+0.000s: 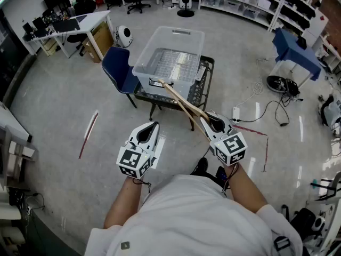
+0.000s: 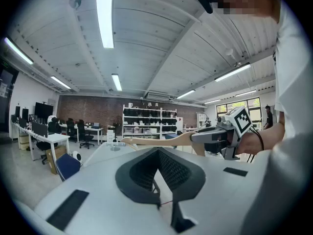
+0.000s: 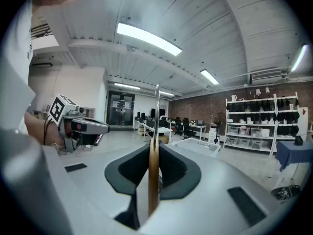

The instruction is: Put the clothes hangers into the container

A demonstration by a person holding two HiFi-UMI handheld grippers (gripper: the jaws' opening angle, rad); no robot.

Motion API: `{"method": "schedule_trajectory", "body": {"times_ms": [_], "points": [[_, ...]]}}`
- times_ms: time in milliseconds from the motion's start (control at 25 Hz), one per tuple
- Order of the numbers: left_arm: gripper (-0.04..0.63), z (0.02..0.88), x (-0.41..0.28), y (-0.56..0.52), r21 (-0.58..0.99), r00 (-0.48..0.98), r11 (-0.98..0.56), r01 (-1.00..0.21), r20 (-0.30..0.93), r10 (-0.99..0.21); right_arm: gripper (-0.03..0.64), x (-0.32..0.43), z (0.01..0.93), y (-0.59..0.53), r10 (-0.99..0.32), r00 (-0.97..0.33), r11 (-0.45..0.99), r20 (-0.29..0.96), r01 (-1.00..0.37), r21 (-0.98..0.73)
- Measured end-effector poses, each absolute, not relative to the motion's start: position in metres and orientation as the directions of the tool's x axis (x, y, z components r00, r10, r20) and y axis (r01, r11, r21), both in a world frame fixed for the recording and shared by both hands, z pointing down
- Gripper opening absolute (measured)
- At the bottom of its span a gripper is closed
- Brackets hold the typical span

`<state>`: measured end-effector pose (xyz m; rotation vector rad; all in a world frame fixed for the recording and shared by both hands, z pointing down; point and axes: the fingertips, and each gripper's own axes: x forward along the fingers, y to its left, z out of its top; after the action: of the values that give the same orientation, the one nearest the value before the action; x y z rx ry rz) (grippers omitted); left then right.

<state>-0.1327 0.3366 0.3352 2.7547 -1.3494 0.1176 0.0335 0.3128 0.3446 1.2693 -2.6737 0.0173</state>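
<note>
A clear plastic container (image 1: 170,57) stands on a black wire table (image 1: 201,92) ahead of me. My right gripper (image 1: 212,122) is shut on a wooden clothes hanger (image 1: 181,103). The hanger slants up and left, and its far end reaches the container's near rim. In the right gripper view the hanger (image 3: 153,180) stands edge-on between the pads (image 3: 171,168), with its metal hook (image 3: 157,111) above. My left gripper (image 1: 151,127) hangs level to the left, shut with nothing in it. The left gripper view shows the hanger (image 2: 156,141) and the right gripper (image 2: 215,137) beyond its own jaws.
A blue chair (image 1: 120,68) stands against the table's left side. A red stick (image 1: 88,135) lies on the floor at left. Cables and a power strip (image 1: 236,112) lie to the right. A desk (image 1: 69,28) is far left, and a blue-covered table (image 1: 295,49) far right.
</note>
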Motion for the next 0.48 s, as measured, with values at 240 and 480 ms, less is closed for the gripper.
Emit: {"method": "schedule_trajectory", "body": {"times_ms": [240, 480], "points": [[0.017, 0.336, -0.120, 0.325, 0.036, 0.612, -0.612, -0.790, 0.104, -0.784, 0.066, 0.049, 0.347, 0.303, -0.770, -0.614, 0.630, 0.172, -0.774, 0.056], [0.017, 0.341, -0.097, 0.301, 0.044, 0.614, -0.614, -0.788, 0.121, -0.780, 0.066, 0.072, 0.351, 0.282, -0.772, -0.612, 0.627, 0.172, -0.778, 0.040]]}}
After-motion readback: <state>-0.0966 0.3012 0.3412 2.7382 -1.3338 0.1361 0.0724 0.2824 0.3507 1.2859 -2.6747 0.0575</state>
